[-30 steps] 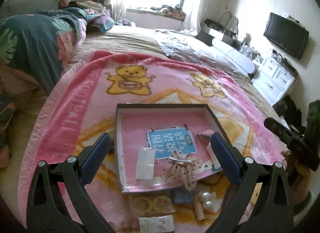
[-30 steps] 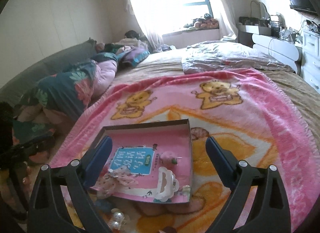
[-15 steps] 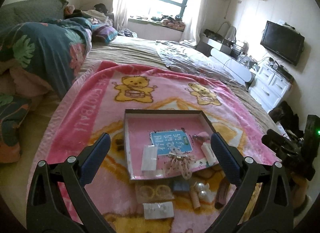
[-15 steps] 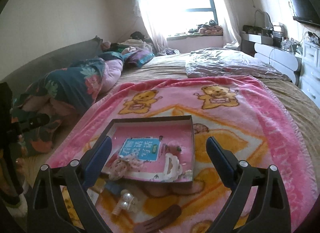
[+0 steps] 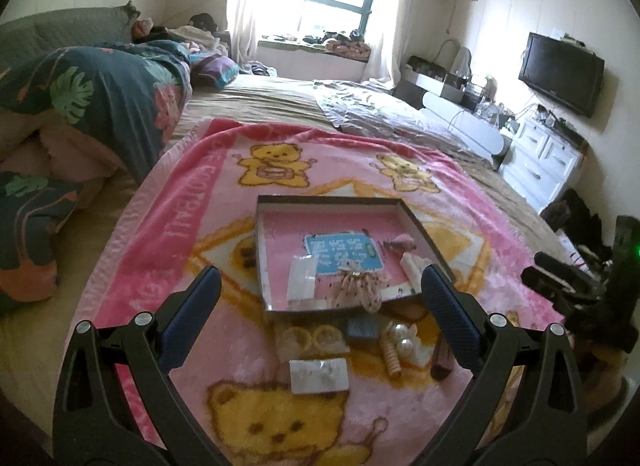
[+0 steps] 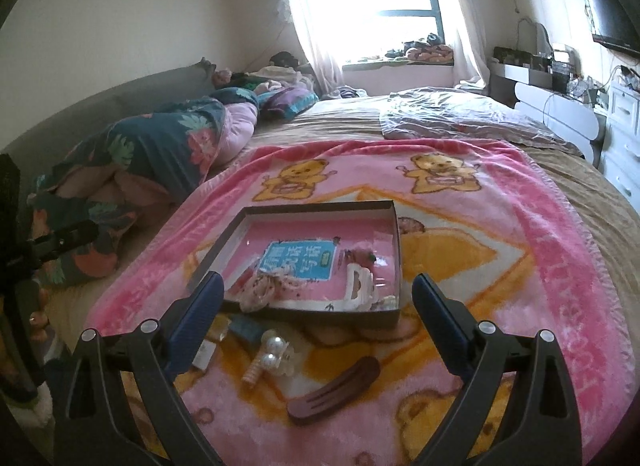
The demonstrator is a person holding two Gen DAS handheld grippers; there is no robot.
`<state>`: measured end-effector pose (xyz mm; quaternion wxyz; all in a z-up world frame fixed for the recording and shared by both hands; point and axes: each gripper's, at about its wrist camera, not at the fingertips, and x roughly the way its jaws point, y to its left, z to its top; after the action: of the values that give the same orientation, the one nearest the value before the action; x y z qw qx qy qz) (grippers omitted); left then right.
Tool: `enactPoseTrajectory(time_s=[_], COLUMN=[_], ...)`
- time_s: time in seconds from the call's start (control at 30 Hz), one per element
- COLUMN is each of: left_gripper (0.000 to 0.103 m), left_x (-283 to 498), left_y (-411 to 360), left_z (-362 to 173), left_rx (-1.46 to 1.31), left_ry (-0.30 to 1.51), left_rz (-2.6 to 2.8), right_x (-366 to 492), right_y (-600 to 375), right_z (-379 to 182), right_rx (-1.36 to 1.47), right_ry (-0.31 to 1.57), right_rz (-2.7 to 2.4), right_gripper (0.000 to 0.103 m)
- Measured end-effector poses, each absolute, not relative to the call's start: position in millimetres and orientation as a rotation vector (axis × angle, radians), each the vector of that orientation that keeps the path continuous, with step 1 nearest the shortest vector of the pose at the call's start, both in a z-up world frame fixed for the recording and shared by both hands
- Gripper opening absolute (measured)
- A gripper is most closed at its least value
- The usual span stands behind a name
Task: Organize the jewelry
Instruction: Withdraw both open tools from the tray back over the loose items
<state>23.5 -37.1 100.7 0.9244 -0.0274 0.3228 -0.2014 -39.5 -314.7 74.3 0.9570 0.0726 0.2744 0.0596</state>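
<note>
A shallow pink-lined box (image 5: 276, 205) (image 6: 320, 207) lies on the pink bear blanket. It holds a blue card (image 5: 344, 252), a clear packet (image 5: 302, 278), a lace bow clip (image 5: 358, 286) and a white claw clip (image 6: 358, 286). In front of it lie a pearl clip (image 5: 402, 336) (image 6: 274, 350), a beige spiral tie (image 5: 392, 358), a brown barrette (image 6: 334, 390), a blue item (image 5: 362, 328) and clear packets (image 5: 318, 376). My left gripper (image 5: 320, 314) and right gripper (image 6: 318, 322) are open and empty above these items.
The blanket (image 5: 180, 225) covers a bed with a floral duvet (image 5: 100, 101) at the left and a grey sheet (image 5: 380, 113) at the back. White drawers (image 5: 548, 161) and a wall TV (image 5: 560, 73) stand at the right.
Both grippers have drawn back and up from the box, so more loose items in front of it show. Both stay open and empty.
</note>
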Motion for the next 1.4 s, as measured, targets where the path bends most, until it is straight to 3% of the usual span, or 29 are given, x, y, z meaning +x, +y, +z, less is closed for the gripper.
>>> enactPoseTrajectory(time_s=[1.4], left_gripper=[0.094], left_x=[9.0], left_y=[-50.0], left_z=[-5.7], left_rx=[0.096], left_ry=[0.903], left_rz=[-0.35], right_x=[-48.9], right_y=[-275.9], right_z=[11.5], right_rx=[0.096], right_ry=[0.745], right_rz=[0.225], right_gripper=[0.094])
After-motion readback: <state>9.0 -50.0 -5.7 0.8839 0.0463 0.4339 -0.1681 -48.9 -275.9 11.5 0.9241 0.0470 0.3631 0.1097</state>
